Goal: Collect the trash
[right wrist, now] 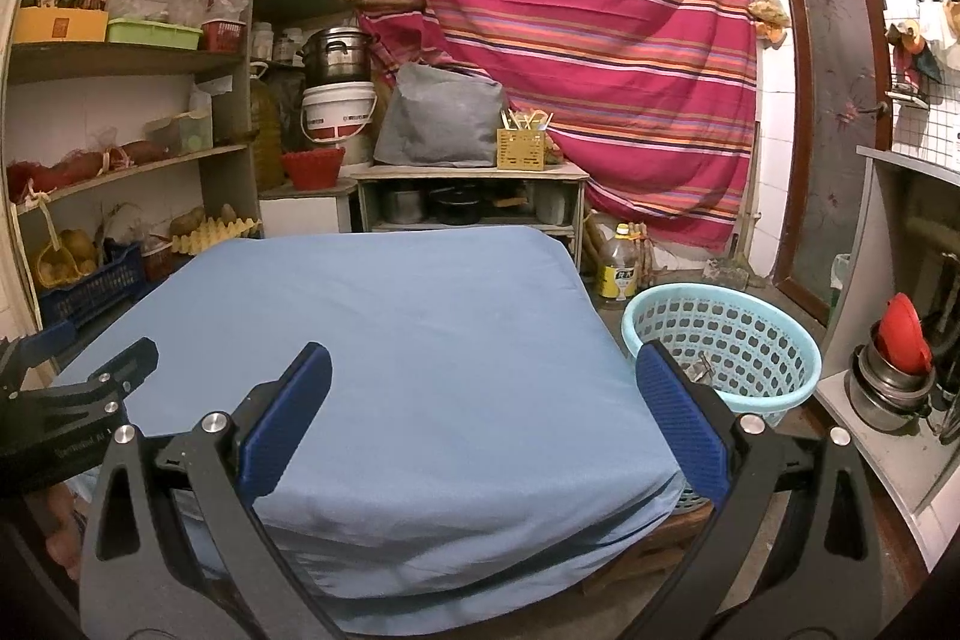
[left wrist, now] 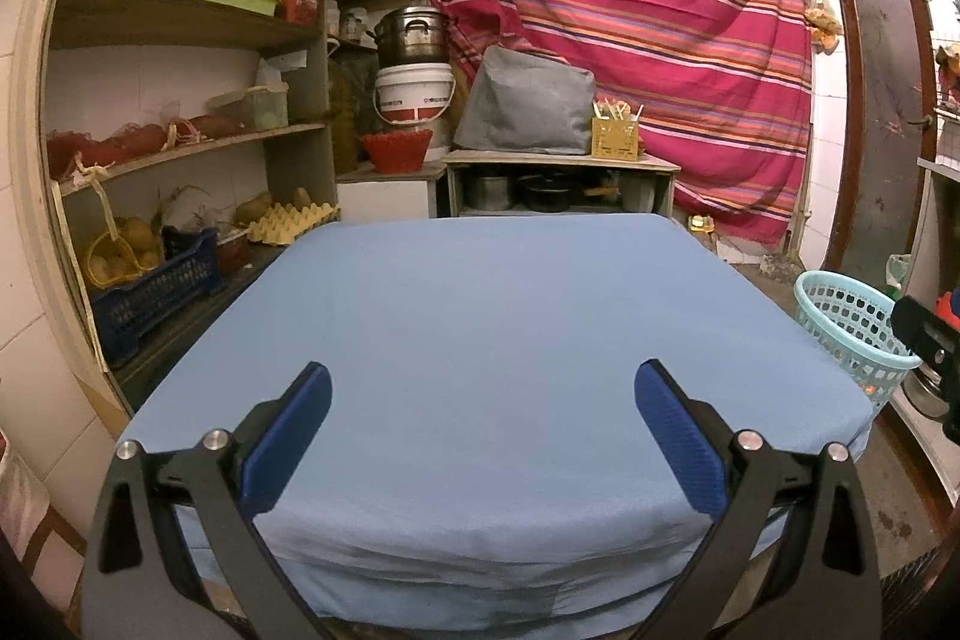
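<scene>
— What filled the storeroom?
— A blue-sheeted table [left wrist: 480, 340], wooden shelves [left wrist: 180, 22] at nine o'clock, a striped red cloth [left wrist: 630, 10] at twelve.
— And the tongs?
— The left gripper [left wrist: 483, 436] and right gripper [right wrist: 483, 418] gaped wide, empty; trash [right wrist: 699, 367] lay in the pale-blue perforated plastic basket [right wrist: 780, 340] at three o'clock.

Blue-sheeted table [left wrist: 480, 340] up front, with a red striped cloth [left wrist: 612, 40] hung across the back wall. Shelves [left wrist: 180, 22] on the left hold an egg tray [left wrist: 288, 223] and a navy crate [left wrist: 159, 286], and a steel pot [left wrist: 413, 34] sits on a white bucket [left wrist: 414, 94].
</scene>
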The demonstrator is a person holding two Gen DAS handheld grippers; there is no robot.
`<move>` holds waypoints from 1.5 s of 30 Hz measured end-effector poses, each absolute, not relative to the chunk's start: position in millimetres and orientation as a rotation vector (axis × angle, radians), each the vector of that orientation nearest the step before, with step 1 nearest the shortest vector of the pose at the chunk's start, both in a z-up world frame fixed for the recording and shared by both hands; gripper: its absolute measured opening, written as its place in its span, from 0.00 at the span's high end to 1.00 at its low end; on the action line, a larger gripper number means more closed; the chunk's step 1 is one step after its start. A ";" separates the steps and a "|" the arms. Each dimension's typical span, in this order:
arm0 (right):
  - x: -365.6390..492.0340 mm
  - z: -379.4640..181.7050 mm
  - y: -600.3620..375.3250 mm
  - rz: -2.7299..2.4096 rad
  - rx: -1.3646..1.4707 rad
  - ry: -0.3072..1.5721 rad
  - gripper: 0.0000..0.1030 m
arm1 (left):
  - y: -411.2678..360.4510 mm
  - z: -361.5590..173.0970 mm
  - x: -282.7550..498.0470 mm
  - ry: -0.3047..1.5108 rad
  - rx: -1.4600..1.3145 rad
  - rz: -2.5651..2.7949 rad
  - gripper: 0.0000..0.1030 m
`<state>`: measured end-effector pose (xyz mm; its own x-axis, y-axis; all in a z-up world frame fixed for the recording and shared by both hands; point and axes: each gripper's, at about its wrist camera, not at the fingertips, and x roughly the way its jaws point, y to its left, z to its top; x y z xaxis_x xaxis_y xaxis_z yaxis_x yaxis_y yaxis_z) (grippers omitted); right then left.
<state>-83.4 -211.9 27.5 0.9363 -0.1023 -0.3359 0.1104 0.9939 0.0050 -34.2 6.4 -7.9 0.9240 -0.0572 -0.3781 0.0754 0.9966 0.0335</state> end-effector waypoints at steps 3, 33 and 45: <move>-82.9 27.5 -211.6 -0.108 0.027 0.342 0.04 | 4.9 -8.0 -34.6 0.387 0.047 -0.067 0.04; -82.1 30.5 -206.9 -0.115 0.025 0.338 0.04 | 14.6 -5.8 -34.2 0.376 0.058 -0.062 0.04; -82.6 31.4 -204.7 -0.117 0.024 0.340 0.04 | 15.2 -3.7 -35.0 0.372 0.070 -0.061 0.04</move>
<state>-82.6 -204.7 31.4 0.9359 -0.1106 -0.3345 0.1185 0.9929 0.0033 -35.0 15.2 -3.7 0.9300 -0.0462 -0.3646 0.0720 0.9958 0.0574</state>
